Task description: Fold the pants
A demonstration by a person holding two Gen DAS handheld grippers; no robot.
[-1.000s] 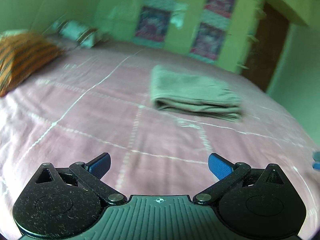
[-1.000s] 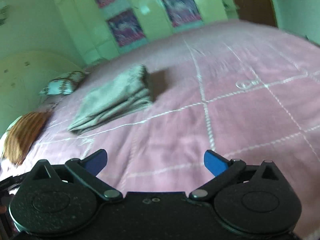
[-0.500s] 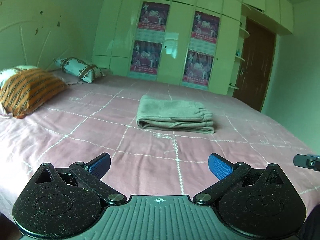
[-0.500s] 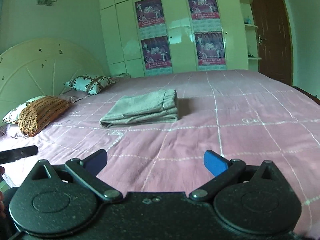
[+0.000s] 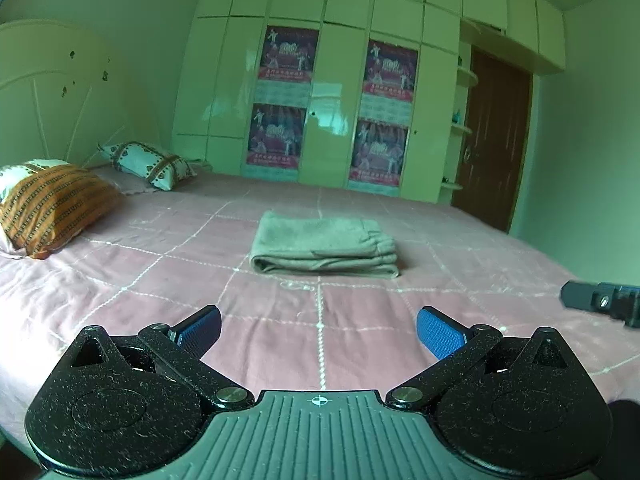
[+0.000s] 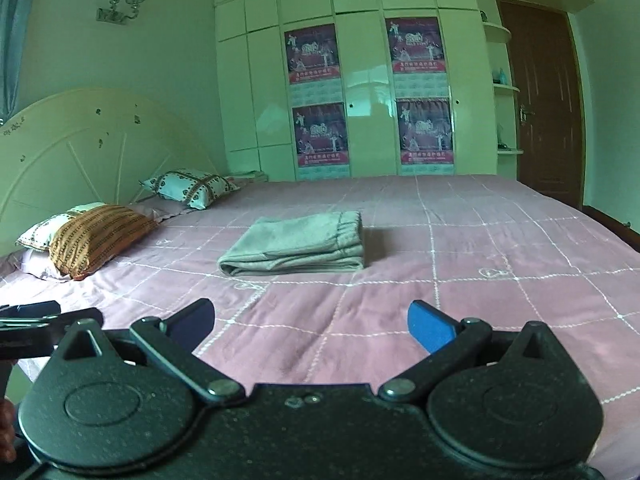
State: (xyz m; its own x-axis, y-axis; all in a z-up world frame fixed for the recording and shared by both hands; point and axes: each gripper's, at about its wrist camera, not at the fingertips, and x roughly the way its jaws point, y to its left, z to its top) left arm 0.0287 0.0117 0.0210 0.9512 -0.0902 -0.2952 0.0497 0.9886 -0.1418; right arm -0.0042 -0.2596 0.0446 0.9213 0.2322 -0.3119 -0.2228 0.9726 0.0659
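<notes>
The grey-beige pants (image 5: 324,246) lie folded in a flat rectangular stack in the middle of the pink bed (image 5: 160,288); they also show in the right wrist view (image 6: 296,248). My left gripper (image 5: 319,330) is open and empty, held back near the bed's near edge, well short of the pants. My right gripper (image 6: 311,326) is open and empty, also held back from the pants. The tip of the right gripper shows at the right edge of the left wrist view (image 5: 600,302).
An orange striped pillow (image 5: 52,206) and a patterned white pillow (image 5: 150,164) lie at the headboard on the left. A wardrobe with posters (image 5: 332,112) stands behind the bed, and a brown door (image 5: 492,140) is at the far right.
Both grippers have pulled back and levelled out, away from the folded pants. The views now look across the bed from its near edge. Both grippers stayed open.
</notes>
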